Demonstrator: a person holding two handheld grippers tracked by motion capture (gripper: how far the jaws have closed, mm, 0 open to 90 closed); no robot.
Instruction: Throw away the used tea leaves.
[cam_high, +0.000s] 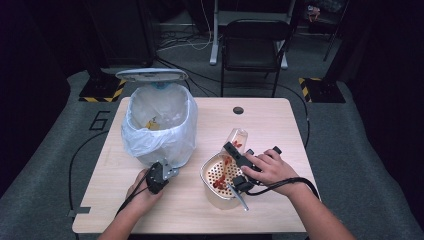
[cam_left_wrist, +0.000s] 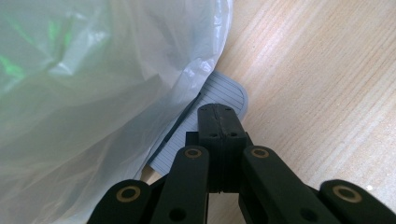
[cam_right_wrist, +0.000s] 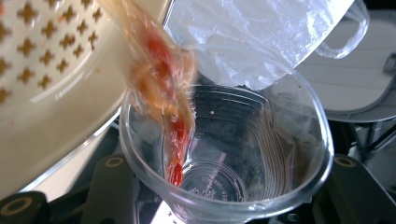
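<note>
Right gripper view: plastic cup (cam_right_wrist: 261, 154) clamped btwn jaws, beside strainer (cam_right_wrist: 56, 93).

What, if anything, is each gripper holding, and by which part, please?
The right gripper clamps a clear plastic cup around its wall. The left gripper is shut, holding nothing.

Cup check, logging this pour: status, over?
Right gripper shut on cup, tipped over strainer, red scraps sliding out. Left gripper shut, pressing bin pedal. Nothing blocking.
</note>
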